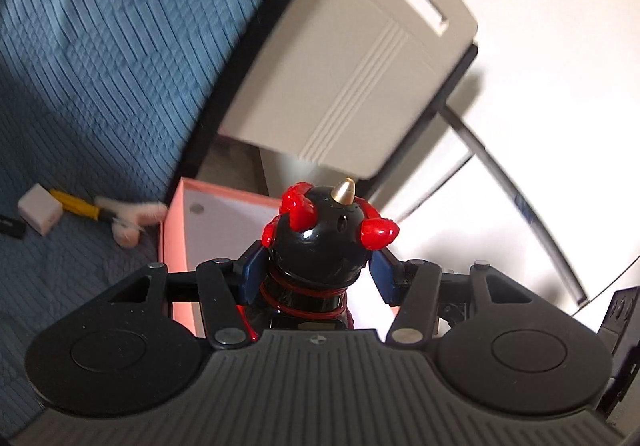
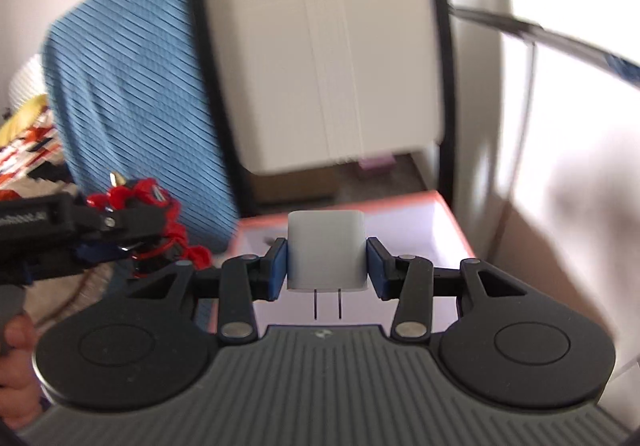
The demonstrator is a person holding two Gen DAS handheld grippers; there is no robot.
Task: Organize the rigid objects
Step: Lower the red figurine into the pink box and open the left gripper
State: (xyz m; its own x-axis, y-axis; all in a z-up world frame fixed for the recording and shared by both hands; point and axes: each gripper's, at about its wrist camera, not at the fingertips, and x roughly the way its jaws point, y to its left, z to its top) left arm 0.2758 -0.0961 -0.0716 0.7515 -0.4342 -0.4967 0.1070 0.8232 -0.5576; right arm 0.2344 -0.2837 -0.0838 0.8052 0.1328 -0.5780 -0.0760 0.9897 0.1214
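My left gripper is shut on a black toy robot with red claws and a gold tip, held above the near edge of a pink open box. My right gripper is shut on a white plug adapter, prongs toward the camera, held over the same pink box. The left gripper with the toy shows at the left of the right wrist view.
A blue quilted bed holds a white block, a yellow-handled tool and a small black item. A beige folding chair stands behind the box. A white wall is at the right.
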